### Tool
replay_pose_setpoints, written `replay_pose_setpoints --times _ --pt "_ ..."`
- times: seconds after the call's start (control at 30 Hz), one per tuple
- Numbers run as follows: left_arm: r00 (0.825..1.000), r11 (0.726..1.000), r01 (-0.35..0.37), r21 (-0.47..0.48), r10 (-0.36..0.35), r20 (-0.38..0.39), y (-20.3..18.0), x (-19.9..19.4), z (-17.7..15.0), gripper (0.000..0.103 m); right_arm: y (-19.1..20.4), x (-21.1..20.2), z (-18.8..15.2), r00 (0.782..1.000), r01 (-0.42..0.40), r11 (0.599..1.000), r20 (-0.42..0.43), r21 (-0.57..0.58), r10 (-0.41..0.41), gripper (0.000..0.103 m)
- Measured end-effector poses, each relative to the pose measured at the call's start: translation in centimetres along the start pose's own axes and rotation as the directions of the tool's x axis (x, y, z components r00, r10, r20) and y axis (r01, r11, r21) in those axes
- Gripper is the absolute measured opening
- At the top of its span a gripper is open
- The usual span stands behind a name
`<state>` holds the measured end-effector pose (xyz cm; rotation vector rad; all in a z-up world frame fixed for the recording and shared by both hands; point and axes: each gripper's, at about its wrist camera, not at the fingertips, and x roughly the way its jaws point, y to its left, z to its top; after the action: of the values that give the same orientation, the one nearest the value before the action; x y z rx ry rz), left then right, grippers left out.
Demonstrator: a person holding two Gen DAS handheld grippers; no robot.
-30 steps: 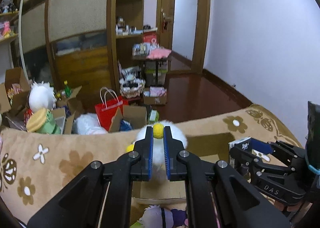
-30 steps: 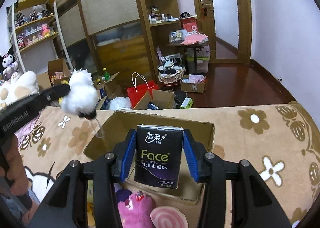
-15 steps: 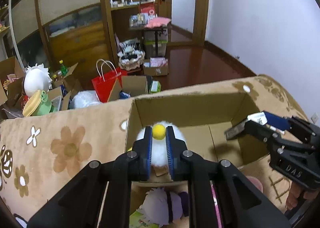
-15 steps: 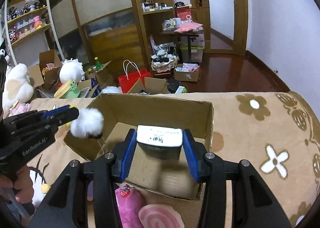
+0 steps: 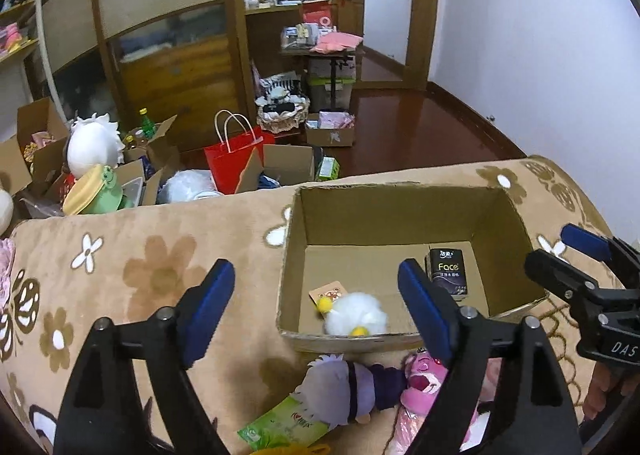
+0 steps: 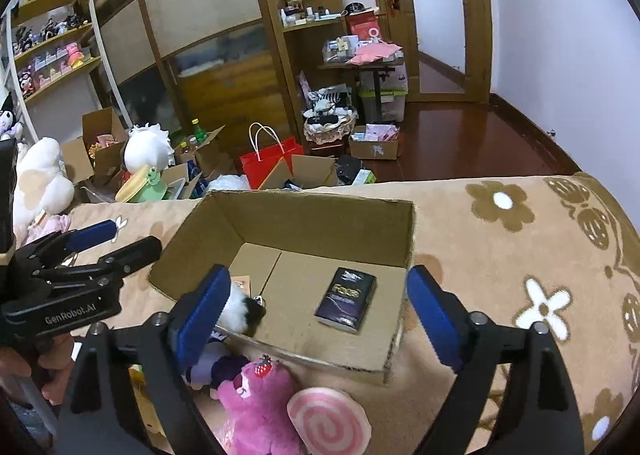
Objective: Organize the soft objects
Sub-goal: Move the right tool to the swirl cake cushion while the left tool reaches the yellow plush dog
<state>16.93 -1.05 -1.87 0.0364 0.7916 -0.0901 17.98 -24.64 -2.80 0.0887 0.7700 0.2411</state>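
White plush duck (image 5: 356,317) lying inside cardboard box (image 5: 400,211) near its front wall, black tissue pack (image 6: 347,299) flat on box floor to the right, left gripper (image 5: 312,303) and right gripper (image 6: 316,315) both spread wide, holding nothing, pink plush bear (image 6: 256,395) on flowered blanket (image 6: 520,255) just outside box.

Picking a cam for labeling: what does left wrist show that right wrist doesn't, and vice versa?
Left wrist only: a green wipes pack at the bottom edge, and the white plush's yellow bits.

Right wrist only: a pink swirl cushion and toy shelves on the wall.

Both: the cardboard box on the flowered blanket, holding the white plush and black tissue pack; the pink bear in front; left gripper and right gripper open.
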Motion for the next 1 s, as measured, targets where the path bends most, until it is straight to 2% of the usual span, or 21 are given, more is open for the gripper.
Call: replay_pose_setpoints --times 0.07,0.2,0.3,0.63,0.8,1.0 --pt "1.0 1.0 -0.008 -0.006 0.008 0.006 0.3 -0.7 -0.1 0.09 -0.2 -0.6 0.0 1.0 0.0 1.0 -0.002 0.007 0.0 0.095" --pt "1.0 1.0 -0.018 -0.01 0.018 0.025 0.8 -2.9 -0.1 0.093 -0.8 -2.0 0.1 1.0 -0.002 1.0 -0.015 0.025 0.003 0.102" --pt "0.999 1.0 -0.027 -0.015 0.027 0.022 1.3 -4.5 -0.4 0.095 -1.1 -3.6 0.1 1.0 0.005 1.0 0.004 0.015 -0.005 0.102" --pt "0.992 0.997 -0.053 -0.065 0.045 -0.116 2.9 -6.4 -3.7 0.098 -0.8 -7.0 -1.9 1.0 0.024 1.0 0.009 -0.02 -0.024 0.102" --pt "0.98 0.992 -0.059 -0.115 0.036 -0.194 3.6 -5.5 -6.1 0.099 -0.8 -6.6 -3.7 1.0 0.02 1.0 -0.022 -0.004 -0.02 0.102" --pt "0.965 0.989 -0.071 -0.129 0.036 -0.259 3.9 -4.2 -7.8 0.1 -0.6 -5.0 -6.1 0.996 0.016 1.0 -0.088 -0.001 -0.016 0.102"
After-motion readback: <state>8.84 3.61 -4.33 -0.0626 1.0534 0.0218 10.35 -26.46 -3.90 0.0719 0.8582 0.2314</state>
